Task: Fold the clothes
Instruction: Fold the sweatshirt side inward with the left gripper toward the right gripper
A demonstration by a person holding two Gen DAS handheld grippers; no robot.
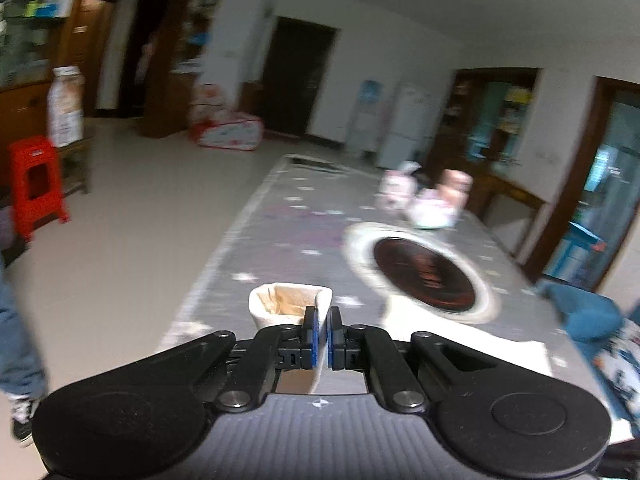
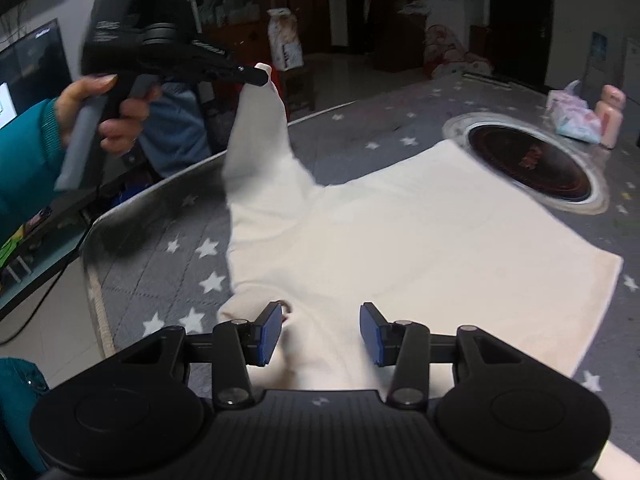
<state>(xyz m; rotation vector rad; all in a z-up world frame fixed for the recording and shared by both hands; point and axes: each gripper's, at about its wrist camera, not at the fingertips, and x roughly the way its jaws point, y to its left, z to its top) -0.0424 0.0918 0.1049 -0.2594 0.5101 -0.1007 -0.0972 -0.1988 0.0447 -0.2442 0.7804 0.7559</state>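
Cream fleece covers much of the grey star-printed table cover (image 2: 176,264): the garment (image 2: 420,240), a long-sleeved top by its look, lies mostly flat with its body spread toward the round black hob (image 2: 528,168) set into the table. 1 sleeve (image 2: 260,128) is lifted off the surface, its cuff pinched tight between the closed fingers of the left gripper (image 1: 322,338), which the person's left hand (image 2: 104,108) holds up above the table's near-left edge; the left wrist view shows the open cuff (image 1: 290,300) just ahead of the jaws. The right gripper (image 2: 320,334) hovers low over the near part of the garment, by what may be the neckline, its blue pads wide apart and holding nothing. Judging from this, the folding is at an early stage: the body shows no fold yet, and the raised sleeve looks ready to be carried across it. Left to do, as I read it, are that sleeve, the other sleeve, which I cannot locate, and the body folds.
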